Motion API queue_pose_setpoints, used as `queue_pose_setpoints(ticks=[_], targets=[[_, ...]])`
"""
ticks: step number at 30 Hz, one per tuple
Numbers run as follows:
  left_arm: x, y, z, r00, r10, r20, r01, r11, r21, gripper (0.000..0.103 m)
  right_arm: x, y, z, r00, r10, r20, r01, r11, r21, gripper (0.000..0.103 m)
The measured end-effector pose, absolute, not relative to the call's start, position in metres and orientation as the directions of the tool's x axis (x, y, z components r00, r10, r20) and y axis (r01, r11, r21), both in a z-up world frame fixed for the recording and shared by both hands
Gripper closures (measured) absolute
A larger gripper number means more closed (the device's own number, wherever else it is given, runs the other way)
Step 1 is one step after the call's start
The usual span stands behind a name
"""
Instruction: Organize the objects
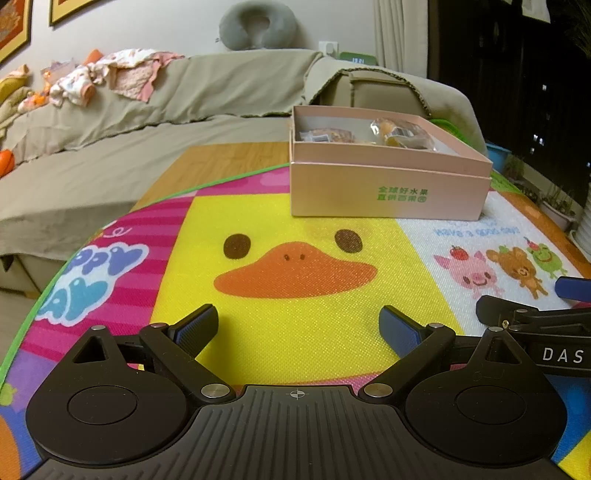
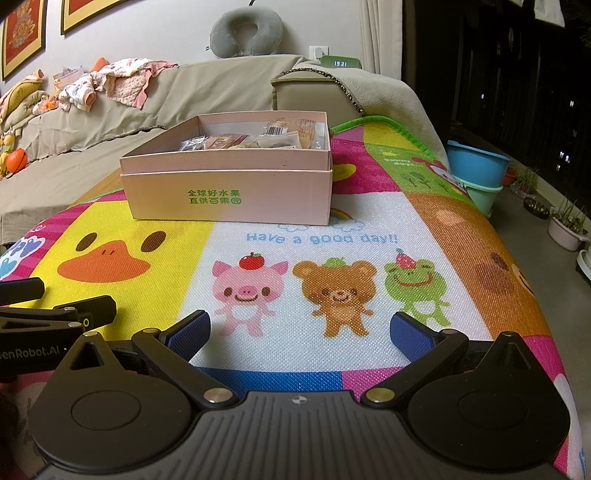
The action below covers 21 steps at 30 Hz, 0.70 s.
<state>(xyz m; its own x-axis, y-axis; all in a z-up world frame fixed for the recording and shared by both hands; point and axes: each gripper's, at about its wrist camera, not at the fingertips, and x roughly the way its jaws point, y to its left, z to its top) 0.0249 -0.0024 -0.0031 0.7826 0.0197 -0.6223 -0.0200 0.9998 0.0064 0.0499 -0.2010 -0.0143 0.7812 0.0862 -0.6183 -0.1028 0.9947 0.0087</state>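
Note:
An open pink cardboard box point(image 1: 388, 184) point(image 2: 229, 192) with green lettering stands at the far side of a cartoon play mat point(image 1: 295, 321) point(image 2: 317, 229). Several wrapped snack packets point(image 1: 402, 134) point(image 2: 258, 140) lie inside it. My left gripper point(image 1: 299, 325) rests low over the yellow duck picture, open, nothing between its blue pads. My right gripper point(image 2: 301, 330) sits over the pig and bear drawings, open and empty too. Each gripper shows at the edge of the other's view, the right one point(image 1: 539, 317) and the left one point(image 2: 55, 314).
A sofa under a beige cover point(image 1: 147, 122) point(image 2: 110, 118) runs behind the mat, with a heap of small clothes point(image 1: 110, 74) point(image 2: 110, 79) and a grey neck pillow point(image 2: 245, 31) on it. Stacked plastic basins point(image 2: 476, 173) and plant pots point(image 2: 567, 227) stand on the floor at right.

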Motion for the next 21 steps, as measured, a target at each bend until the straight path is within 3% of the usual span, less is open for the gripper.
queue_pose_setpoints(ticks=[21], targets=[[0.0248, -0.0004, -0.0029, 0.783, 0.016, -0.622, -0.02, 1.0, 0.002, 0.005, 0.0497, -0.2012, -0.0145, 0.781, 0.087, -0.618, -0.103, 0.995, 0.011, 0.0]])
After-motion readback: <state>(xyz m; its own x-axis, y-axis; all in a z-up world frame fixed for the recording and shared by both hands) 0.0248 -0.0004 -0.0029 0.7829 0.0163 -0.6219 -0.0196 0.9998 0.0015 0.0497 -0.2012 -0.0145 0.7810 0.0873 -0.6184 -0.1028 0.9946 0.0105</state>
